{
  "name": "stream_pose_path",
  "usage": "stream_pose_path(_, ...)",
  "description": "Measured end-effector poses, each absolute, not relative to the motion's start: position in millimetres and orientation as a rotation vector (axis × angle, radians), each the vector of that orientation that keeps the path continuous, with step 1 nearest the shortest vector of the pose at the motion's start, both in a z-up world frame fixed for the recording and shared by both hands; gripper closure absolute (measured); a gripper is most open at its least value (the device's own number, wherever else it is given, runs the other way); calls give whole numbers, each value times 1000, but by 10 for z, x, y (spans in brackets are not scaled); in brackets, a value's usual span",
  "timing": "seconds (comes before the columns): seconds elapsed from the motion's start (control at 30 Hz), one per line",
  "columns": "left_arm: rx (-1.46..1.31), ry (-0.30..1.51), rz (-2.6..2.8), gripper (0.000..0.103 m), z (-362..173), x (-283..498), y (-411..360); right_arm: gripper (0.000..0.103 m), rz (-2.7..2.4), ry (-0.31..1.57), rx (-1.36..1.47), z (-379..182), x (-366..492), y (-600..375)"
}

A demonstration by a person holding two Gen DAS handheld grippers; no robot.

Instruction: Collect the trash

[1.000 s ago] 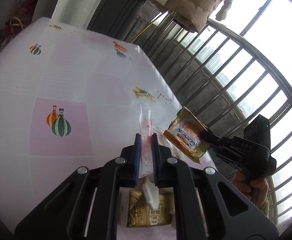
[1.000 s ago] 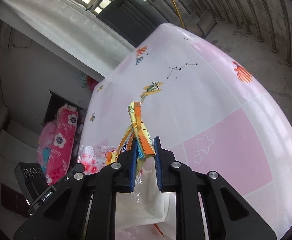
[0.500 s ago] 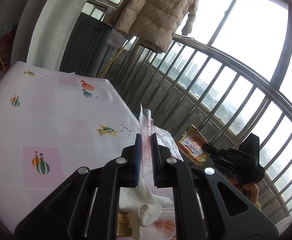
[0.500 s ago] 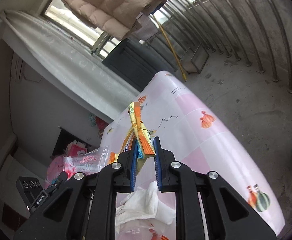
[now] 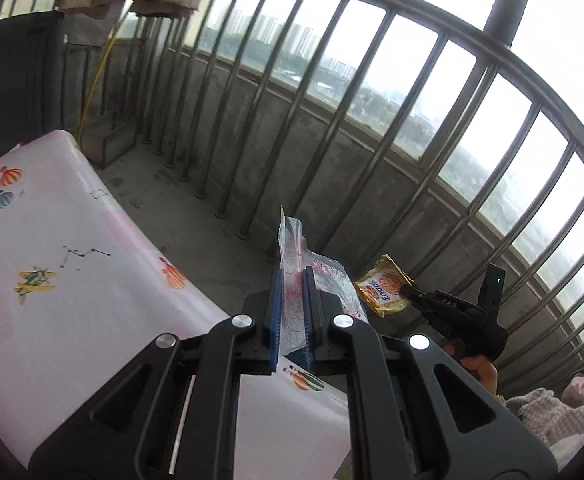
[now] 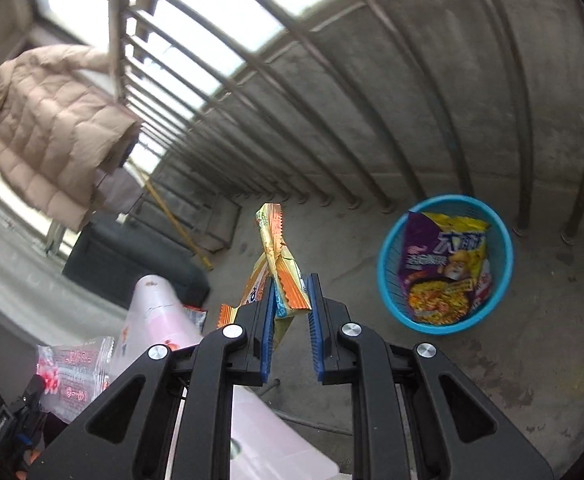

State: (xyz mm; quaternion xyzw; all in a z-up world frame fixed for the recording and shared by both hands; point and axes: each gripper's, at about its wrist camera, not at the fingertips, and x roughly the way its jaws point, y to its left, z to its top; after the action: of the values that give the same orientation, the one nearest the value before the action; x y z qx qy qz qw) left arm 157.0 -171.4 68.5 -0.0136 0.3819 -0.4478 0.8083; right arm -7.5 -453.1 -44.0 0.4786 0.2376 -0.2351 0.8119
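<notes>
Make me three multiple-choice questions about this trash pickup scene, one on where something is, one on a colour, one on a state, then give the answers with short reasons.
1. Where does the basket stand?
A. on the table
B. on the concrete floor near the railing
C. on the dark cabinet

2. What colour is the basket?
A. blue
B. red
C. white

3. What is the state of the right gripper?
A. open and empty
B. shut on an orange snack wrapper
C. shut on a white tissue

Answers:
1 B, the basket sits on the bare floor below the railing bars.
2 A, its rim and wall are bright blue.
3 B, the orange snack wrapper is pinched between the pads and sticks up from them.
</notes>
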Motion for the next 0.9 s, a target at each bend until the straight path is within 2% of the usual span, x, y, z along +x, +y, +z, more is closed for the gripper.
stream_pose_path(0.17, 158, 948, -1042, 95, 273, 1588, -2755, 87, -675, 581, 1096, -1051, -263, -4867)
stream_pose_path(0.43, 391, 1091, -1067, 94, -489, 1678, -4106, 87, -806, 658, 1128, -1616, -175, -5452)
stream_pose_path(0.5, 390, 1126, -1068, 85, -664, 1739, -4331, 85, -810, 683, 1146, -1783, -95, -5629)
stream_pose_path(0.57, 378, 1156, -1055, 52, -858, 1789, -4516, 83, -820, 731, 1168, -2023, -19, -5785)
stream_pose_path(0.6, 385, 1164, -1044, 49, -943, 1799, -4605, 73, -828, 755, 1193, -2169, 0, -5852)
stream_pose_path(0.67, 399, 1194, -1048, 49, -1087, 1788, -4707, 57, -834, 817, 1250, -2452, 25, -5946)
stream_pose_path(0.77, 380, 1217, -1056, 45, -1145, 1775, -4668, 57, -856, 831, 1322, -2698, -95, -5959)
stream_pose_path(0.9, 334, 1177, -1033, 40, -1078, 1819, -4469, 49, -870, 759, 1313, -2641, -243, -5872)
